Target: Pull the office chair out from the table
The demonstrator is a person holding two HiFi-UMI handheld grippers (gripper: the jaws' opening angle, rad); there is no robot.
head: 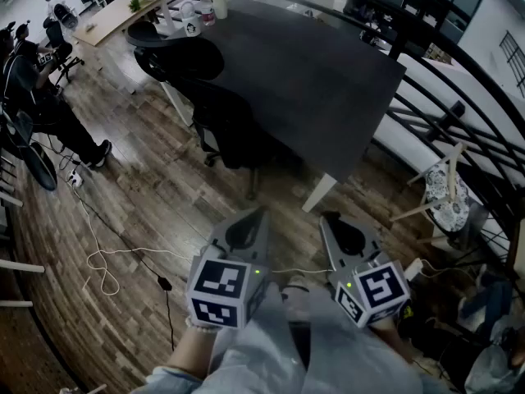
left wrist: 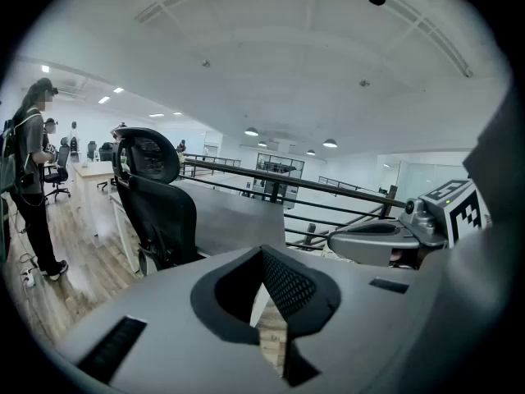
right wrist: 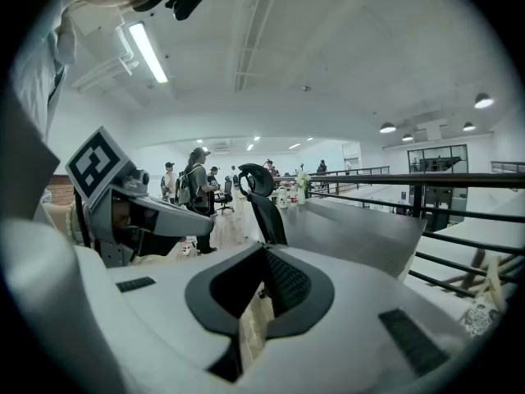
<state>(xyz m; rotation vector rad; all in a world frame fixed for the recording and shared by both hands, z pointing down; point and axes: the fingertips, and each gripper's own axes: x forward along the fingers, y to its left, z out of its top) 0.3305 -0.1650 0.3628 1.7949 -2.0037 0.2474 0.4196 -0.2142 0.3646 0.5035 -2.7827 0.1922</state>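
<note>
Holds the left hand-held gripper [head: 256,217] clenched, with nothing between its jaws. Holds the right hand-held gripper [head: 328,220] clenched and empty too, just beside the left, both over the wooden floor [head: 139,195] and apart from the worktop [head: 328,80]. Shows the black office chair [head: 234,130] pushed in at the dark worktop's left edge, ahead of both, untouched, with another chair [head: 176,56] beyond it.

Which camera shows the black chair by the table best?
The left gripper view: the office chair looks large, with headrest and backrest clear. The head view shows it from above, dark beside the table. The right gripper view shows it small and narrow.
</note>
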